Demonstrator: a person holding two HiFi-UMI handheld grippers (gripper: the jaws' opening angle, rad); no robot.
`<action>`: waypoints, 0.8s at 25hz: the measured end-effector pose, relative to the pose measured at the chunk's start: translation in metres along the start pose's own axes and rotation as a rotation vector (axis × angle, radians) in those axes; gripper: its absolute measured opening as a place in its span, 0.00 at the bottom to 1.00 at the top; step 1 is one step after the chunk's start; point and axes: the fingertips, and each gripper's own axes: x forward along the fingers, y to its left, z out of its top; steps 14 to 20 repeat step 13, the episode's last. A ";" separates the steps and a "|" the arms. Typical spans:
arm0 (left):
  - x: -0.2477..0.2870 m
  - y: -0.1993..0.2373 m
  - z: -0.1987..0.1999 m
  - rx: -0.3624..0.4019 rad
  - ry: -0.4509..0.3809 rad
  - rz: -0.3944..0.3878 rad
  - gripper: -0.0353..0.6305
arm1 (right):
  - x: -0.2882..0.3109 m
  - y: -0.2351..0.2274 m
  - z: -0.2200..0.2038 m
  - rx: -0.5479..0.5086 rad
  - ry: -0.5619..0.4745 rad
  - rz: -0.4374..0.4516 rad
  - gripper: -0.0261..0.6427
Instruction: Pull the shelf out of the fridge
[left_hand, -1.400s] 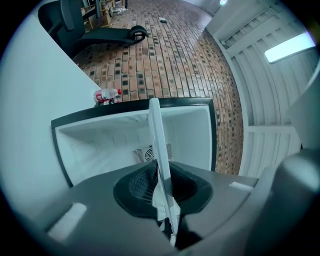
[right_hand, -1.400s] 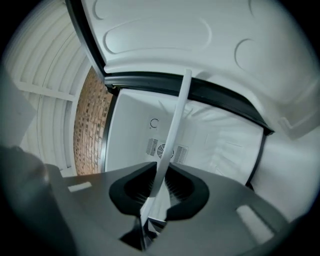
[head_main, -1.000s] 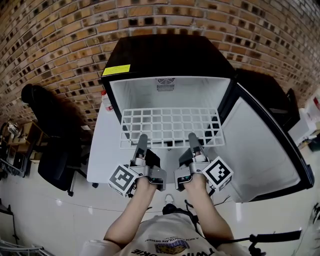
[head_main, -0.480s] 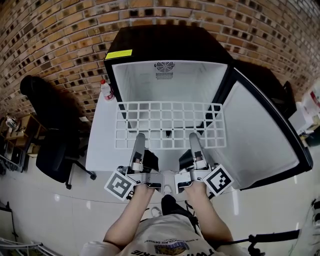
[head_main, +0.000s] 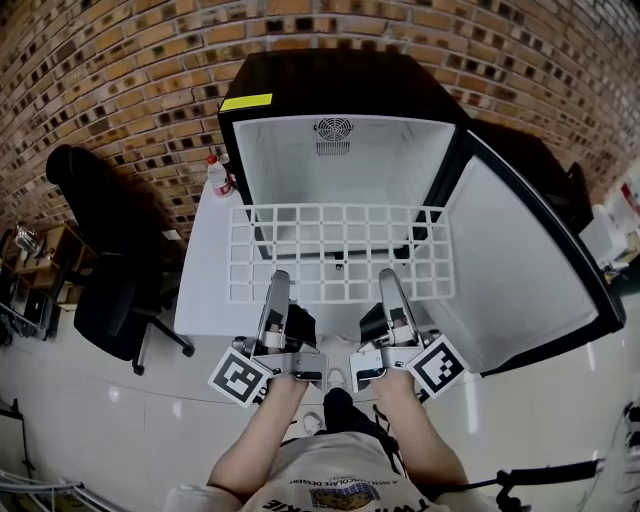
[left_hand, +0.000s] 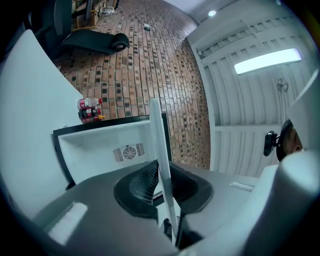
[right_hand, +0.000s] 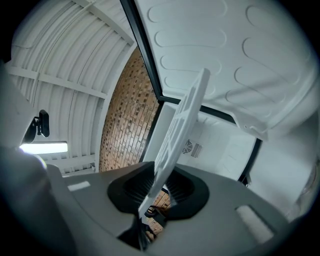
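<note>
A white grid shelf (head_main: 340, 250) hangs level in front of the open black mini fridge (head_main: 340, 85), fully clear of its white inside. My left gripper (head_main: 278, 287) is shut on the shelf's near edge at the left. In the left gripper view the shelf (left_hand: 159, 150) runs edge-on between the pads of the left gripper (left_hand: 166, 197). My right gripper (head_main: 391, 285) grips the near edge at the right. Its jaws are easing wider, with the shelf (right_hand: 180, 120) still pinched between the pads of the right gripper (right_hand: 152, 195).
The fridge door (head_main: 520, 280) stands swung open at the right. A white table (head_main: 205, 290) lies left of the fridge, with a red-labelled bottle (head_main: 215, 175) at its back. A black office chair (head_main: 100, 260) stands further left. A brick wall runs behind.
The shelf has slid out of the fridge toward me, from half inside to fully clear. Both grippers drew back with it.
</note>
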 end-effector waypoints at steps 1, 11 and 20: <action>0.000 -0.001 0.000 0.002 0.000 -0.003 0.10 | -0.001 0.001 0.001 -0.003 0.000 0.002 0.15; 0.000 -0.002 -0.005 -0.009 -0.001 -0.006 0.10 | -0.003 0.001 0.005 -0.017 0.001 0.004 0.15; 0.001 -0.002 -0.006 -0.013 0.000 -0.006 0.10 | -0.003 0.002 0.007 -0.023 0.001 0.004 0.15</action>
